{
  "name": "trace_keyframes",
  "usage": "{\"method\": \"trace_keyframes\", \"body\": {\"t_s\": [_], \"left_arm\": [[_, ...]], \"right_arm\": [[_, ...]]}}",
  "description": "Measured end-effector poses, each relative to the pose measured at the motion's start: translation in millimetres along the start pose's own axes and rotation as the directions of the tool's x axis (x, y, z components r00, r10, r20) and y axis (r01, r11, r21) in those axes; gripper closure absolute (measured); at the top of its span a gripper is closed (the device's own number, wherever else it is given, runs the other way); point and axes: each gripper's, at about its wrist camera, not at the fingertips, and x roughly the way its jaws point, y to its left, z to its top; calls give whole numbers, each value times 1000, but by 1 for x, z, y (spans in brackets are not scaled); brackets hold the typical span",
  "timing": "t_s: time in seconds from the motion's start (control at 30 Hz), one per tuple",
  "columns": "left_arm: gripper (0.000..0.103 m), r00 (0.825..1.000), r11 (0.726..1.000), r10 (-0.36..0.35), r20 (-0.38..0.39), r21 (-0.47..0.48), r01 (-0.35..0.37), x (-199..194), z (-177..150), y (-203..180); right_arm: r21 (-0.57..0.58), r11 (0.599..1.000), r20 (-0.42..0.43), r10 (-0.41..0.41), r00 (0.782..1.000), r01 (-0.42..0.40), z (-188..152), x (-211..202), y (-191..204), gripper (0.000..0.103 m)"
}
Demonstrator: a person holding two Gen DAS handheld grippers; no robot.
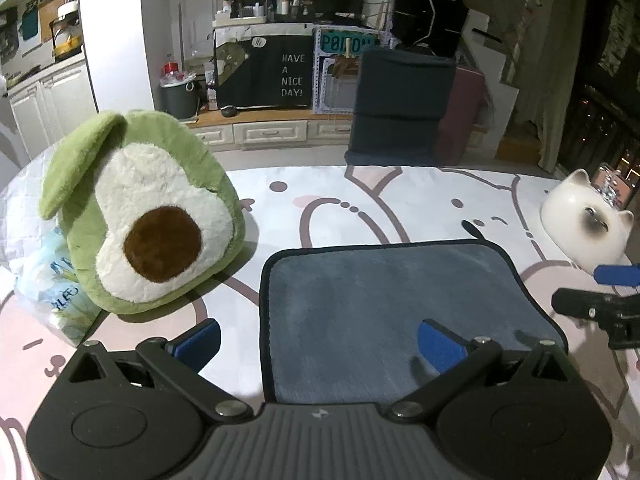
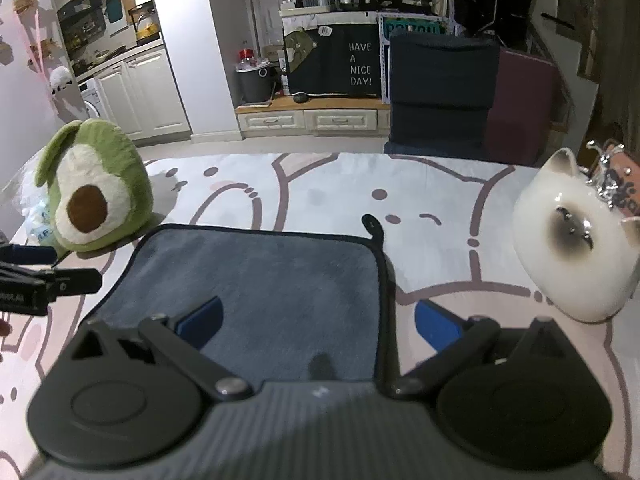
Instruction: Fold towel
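A grey-blue towel [image 1: 384,304] with dark trim and a small hanging loop lies flat on the patterned table cover; it also shows in the right wrist view [image 2: 272,280]. My left gripper [image 1: 320,342] is open over the towel's near left edge, one pad off the towel and one above it. My right gripper [image 2: 320,320] is open over the towel's near right edge, straddling that edge. Each gripper shows at the side of the other's view: the right one [image 1: 600,292] and the left one [image 2: 44,272].
A green avocado plush [image 1: 144,216] stands left of the towel with a plastic packet [image 1: 52,292] beside it. A white ceramic cat [image 2: 576,240] sits to the right. The table cover [image 1: 360,196] extends beyond the towel; a dark chair [image 1: 404,104] stands behind.
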Motion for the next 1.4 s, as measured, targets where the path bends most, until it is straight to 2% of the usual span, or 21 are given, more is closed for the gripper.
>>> {"method": "trace_keyframes", "body": {"t_s": [0.57, 1.4], "left_arm": [[0, 999, 1000, 2, 49, 2, -2, -65, -20, -18], [0, 993, 1000, -15, 116, -20, 17, -139, -62, -28]], "right_arm": [[5, 1000, 34, -8, 999, 7, -21, -62, 8, 0], [-3, 1000, 103, -11, 995, 11, -62, -129, 19, 0]]}}
